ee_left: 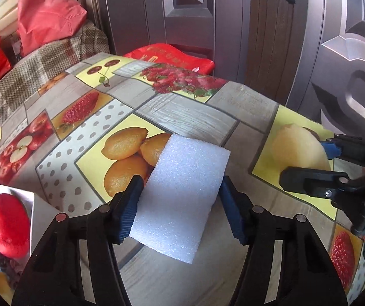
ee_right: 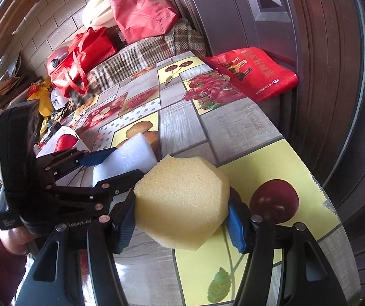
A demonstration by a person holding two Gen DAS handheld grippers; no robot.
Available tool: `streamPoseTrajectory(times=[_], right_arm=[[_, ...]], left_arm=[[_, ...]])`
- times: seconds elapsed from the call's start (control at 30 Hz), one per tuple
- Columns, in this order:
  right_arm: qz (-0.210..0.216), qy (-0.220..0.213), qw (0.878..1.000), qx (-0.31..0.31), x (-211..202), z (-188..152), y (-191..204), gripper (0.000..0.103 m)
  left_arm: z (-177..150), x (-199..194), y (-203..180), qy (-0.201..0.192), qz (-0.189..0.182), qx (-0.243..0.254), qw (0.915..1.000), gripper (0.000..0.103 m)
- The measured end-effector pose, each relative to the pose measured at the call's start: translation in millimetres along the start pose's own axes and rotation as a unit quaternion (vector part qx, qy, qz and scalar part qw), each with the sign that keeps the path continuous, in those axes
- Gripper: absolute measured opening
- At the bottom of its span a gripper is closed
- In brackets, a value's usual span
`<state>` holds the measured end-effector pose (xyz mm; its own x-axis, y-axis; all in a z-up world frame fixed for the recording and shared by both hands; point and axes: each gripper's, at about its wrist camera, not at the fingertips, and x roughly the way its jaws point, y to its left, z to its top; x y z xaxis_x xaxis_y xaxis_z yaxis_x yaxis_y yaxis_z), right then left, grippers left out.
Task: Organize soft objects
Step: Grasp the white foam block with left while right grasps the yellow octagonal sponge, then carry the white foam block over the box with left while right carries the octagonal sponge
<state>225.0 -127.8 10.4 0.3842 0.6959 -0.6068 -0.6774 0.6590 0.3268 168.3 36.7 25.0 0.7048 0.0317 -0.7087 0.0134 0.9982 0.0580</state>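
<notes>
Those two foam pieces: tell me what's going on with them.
A person is sorting soft things with a handheld gripper in each hand. The left gripper is closed on a white foam block over the fruit-print tablecloth. The right gripper is clamped on a yellow sponge. A red cushion already lies in the white box.

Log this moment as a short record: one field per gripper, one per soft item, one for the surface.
left gripper: jaws closed on the white foam block, pads against its two sides
white foam block: rectangular, between the left jaws, over the lemon print
right gripper: jaws closed on the yellow sponge
yellow sponge: many-sided, between the right jaws, beside the printed cherry
red cushion: in a white box at the table's near left edge
table: covered by a fruit-print cloth
</notes>
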Motion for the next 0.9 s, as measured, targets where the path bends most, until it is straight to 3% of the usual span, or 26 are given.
streamPoseTrajectory(times=[0.17,0.3,0.53,0.9], right_arm=[[-0.015,-0.04,0.999,-0.001,-15.2,-1.5,0.4,0.061],[-0.058,-0.121,0.991,-0.024,-44.5,-8.9,14.7,0.061],[-0.07,-0.179,0.981,-0.024,-68.6,-27.4,39.4,0.061],[-0.071,-0.184,0.979,-0.058,-54.4,-39.4,94.0,0.061]], left_arm=[[-26.0,-60.1,-12.4,-0.105,0.022,-0.035,0.9937,0.061],[-53.0,-102.0,-19.7,-0.17,0.048,-0.031,0.9837,0.061],[-86.0,-140.5,2.8,-0.206,0.059,-0.07,0.9742,0.061],[-129.4,-180.7,27.9,-0.227,0.085,-0.082,0.9667,0.061]])
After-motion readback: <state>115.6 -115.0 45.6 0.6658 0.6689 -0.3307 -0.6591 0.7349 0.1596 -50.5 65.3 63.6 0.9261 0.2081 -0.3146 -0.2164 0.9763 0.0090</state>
